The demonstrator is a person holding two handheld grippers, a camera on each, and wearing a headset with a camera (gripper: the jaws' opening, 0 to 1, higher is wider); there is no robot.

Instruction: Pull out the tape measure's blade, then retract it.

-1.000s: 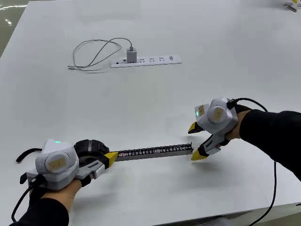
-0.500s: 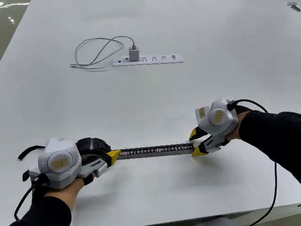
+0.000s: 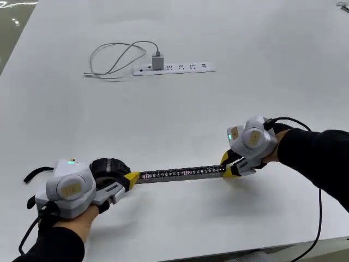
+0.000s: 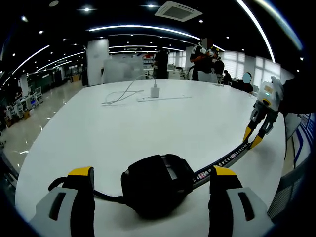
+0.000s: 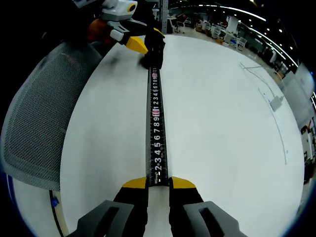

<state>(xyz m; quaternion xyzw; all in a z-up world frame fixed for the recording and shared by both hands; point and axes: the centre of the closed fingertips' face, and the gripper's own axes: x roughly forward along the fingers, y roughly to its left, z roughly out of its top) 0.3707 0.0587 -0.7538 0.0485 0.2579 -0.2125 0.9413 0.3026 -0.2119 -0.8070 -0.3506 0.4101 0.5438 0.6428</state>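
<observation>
the right gripper (image 5: pixel 158 183) is pinching the blade (image 5: pixel 156 123) tip at 4 o'clock in the head view; the case (image 3: pixel 109 168) is lying at 8 o'clock between the spread jaws of the left gripper (image 4: pixel 152 173). pulling straight and level, with the case braced, seems best.

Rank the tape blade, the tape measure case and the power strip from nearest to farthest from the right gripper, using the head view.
1. Tape blade: its end sits pinched in the right gripper.
2. Tape measure case: at the blade's other end, off to the left.
3. Power strip: well beyond both, toward the top of the view.
</observation>
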